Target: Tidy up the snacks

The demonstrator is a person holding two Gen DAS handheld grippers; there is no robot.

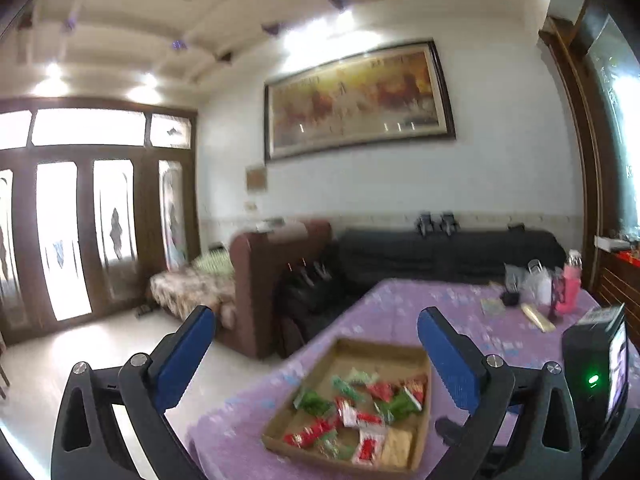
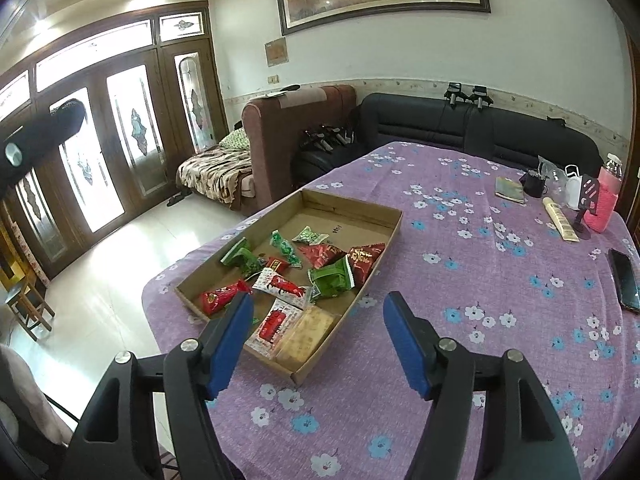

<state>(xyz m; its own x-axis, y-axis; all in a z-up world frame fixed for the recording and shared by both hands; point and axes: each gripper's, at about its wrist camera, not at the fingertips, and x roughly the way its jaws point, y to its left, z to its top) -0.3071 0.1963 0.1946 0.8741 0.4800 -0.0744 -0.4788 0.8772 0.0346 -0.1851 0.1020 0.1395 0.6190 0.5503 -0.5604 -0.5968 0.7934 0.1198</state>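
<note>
A shallow cardboard tray [image 2: 394, 220] lies on the table's left part and holds several red, green and white snack packets [image 2: 328, 276] and a tan biscuit pack [image 2: 308, 330]. The tray also shows in the left wrist view [image 1: 420, 350], with the packets [image 1: 360, 412] in it. My right gripper [image 2: 320, 312] is open and empty, raised above the tray's near corner. My left gripper [image 1: 316, 330] is open and empty, held high above the table's left edge and tilted up toward the room.
The table wears a purple flowered cloth [image 2: 500, 280]. At its far right stand a pink bottle [image 2: 606, 196], a small stand [image 2: 586, 204], bags, a booklet [image 2: 510, 190] and a flat stick. A black phone [image 2: 626, 280] lies at the right. Sofas [image 2: 480, 128] stand behind.
</note>
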